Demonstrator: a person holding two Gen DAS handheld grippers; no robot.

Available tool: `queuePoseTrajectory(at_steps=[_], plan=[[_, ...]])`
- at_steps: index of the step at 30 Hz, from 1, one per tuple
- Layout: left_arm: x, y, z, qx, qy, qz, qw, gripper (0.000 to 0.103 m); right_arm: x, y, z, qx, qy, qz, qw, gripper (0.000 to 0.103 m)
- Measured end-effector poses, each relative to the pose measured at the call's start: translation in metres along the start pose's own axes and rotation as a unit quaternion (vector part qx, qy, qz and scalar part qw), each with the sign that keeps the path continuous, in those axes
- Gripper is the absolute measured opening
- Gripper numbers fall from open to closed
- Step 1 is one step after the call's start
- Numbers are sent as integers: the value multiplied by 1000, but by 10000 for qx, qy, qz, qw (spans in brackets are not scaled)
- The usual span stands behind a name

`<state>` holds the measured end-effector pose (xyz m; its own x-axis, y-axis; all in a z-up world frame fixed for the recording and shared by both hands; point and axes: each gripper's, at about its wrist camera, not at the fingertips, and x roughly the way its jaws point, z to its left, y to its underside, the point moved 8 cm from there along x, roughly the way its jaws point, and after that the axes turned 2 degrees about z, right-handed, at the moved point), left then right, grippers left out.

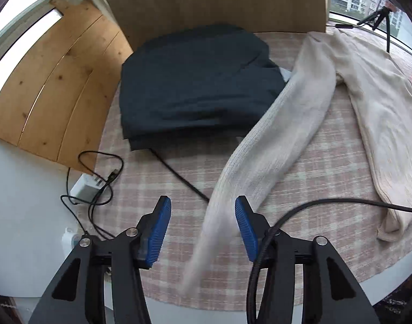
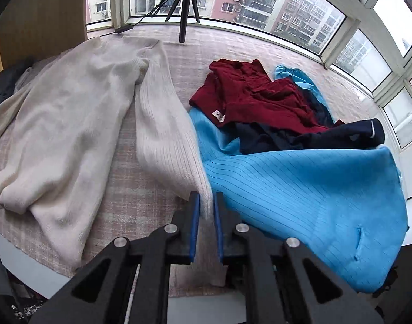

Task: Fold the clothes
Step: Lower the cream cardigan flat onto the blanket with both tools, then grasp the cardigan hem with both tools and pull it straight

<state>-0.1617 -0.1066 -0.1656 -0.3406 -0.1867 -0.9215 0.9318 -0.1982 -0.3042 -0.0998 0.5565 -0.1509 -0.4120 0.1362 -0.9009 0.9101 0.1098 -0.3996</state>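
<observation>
A: Across the checked pink tablecloth (image 1: 157,189), what lies where?

B: Cream ribbed knit sweater (image 2: 62,124) spread at the middle, folded dark garment (image 1: 195,86) at the far left edge, blue striped cloth (image 2: 300,186) and crumpled red garment (image 2: 257,94) toward the right.

A: And the tongs?

B: Right gripper (image 2: 205,205) is narrow, pinching one sleeve's cuff. Left gripper (image 1: 203,210) stands wide; the other sleeve hangs loose between its blue pads.

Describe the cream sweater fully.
The cream sweater is a ribbed knit, lying spread and rumpled on the checked cloth. One sleeve runs beside the blue garment into the right gripper, shut on it. The other sleeve overlaps the dark folded pile and passes between the open left gripper's fingers.
</observation>
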Motion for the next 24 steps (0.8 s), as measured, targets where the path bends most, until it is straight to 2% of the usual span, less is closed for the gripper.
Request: queuePoseTrajectory(at_steps=[1,2,3,5,6,8,10,12,14,17,18,21,24], plan=[[-6,3,-1,40,116,-65,9999,45,-6,4,10,-40,-228,-1,9997,37],[-13,7,-5,100,272,-153,9995,44,-12,8,19,-81,-456,-3,9989,46],[-22,12,-13,172,587,-224,9979,43,-18,11,29,-121,-683,-4,9976,47],[-42,22,-50,363,1432,-333,9885,42,-29,21,49,-228,-1151,42,9931,47],[-55,28,-62,474,1632,-457,9844,42,-32,30,66,-303,-1351,92,9903,47],[-87,39,-68,558,1809,-822,9785,40,-43,39,83,-367,-1668,-110,9853,47],[-114,43,-61,341,2062,-1132,9714,40,-56,44,87,-138,-1934,-422,9801,47],[-118,43,-64,343,2423,-1168,9625,41,-43,48,91,-40,-1919,-317,9809,48],[-104,43,-87,546,2565,-920,9606,41,-20,53,103,-180,-1808,-45,9833,48],[-82,55,-148,1430,2414,-784,9566,41,13,59,121,-391,-1637,365,9851,48],[-80,58,-167,1635,2517,-787,9507,40,11,56,122,-382,-1672,333,9846,48],[-86,59,-193,1725,3318,-674,9250,41,-11,40,120,-246,-1903,8,9814,48],[-96,56,-192,1725,3815,-658,9058,41,-40,14,91,-238,-1352,-576,9889,48]])
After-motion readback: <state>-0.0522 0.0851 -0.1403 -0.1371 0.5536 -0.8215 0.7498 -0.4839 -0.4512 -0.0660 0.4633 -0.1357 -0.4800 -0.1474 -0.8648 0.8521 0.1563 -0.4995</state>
